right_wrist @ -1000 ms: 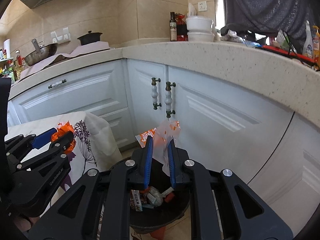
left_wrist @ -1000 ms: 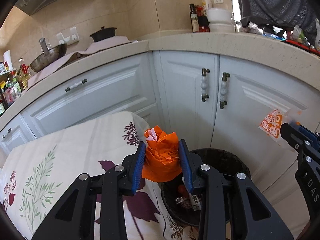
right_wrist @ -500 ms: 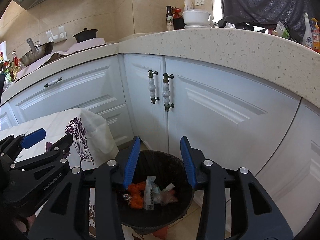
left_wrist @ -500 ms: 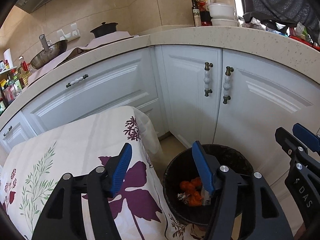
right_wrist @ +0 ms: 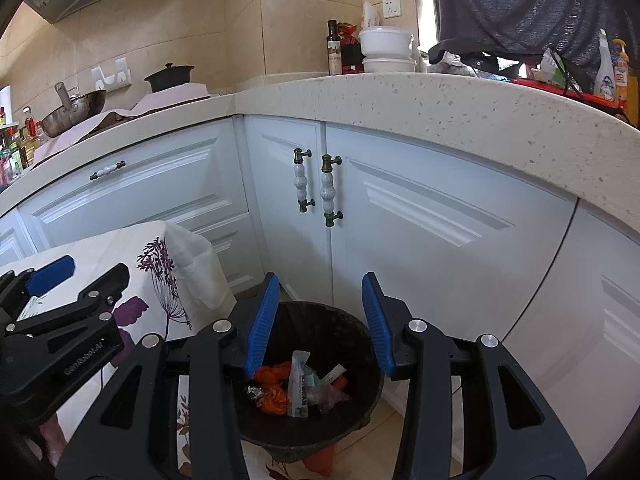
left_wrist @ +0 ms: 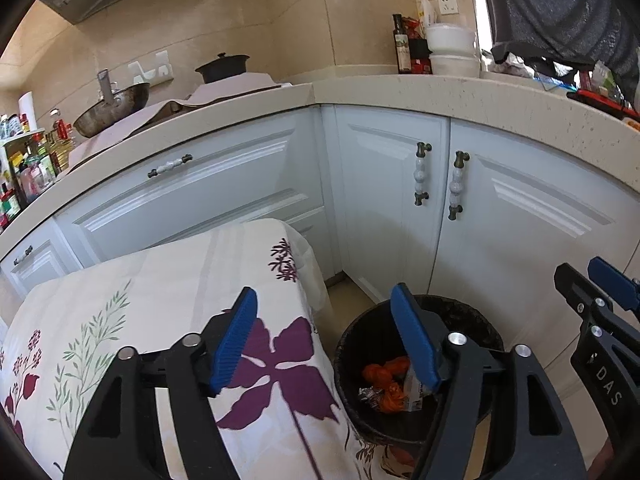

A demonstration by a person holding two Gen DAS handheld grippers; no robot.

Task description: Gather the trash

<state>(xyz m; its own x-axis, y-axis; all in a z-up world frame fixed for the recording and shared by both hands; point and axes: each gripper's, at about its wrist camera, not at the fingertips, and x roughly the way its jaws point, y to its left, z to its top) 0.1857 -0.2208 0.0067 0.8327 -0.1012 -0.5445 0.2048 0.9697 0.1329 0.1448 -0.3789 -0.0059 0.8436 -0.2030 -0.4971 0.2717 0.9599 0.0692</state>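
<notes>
Both my grippers hang over the black bin (right_wrist: 304,364) by the cabinet corner. The left gripper (left_wrist: 324,336) has just been opening and the right gripper (right_wrist: 320,320) too, nothing between either pair. The orange wrapper (right_wrist: 272,394) and clear packet (right_wrist: 300,384) lie inside; the tablecloth (left_wrist: 160,300) shows no more trash.

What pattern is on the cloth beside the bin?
Cream tablecloth with purple flowers and green sprigs; left wrist view.
</notes>
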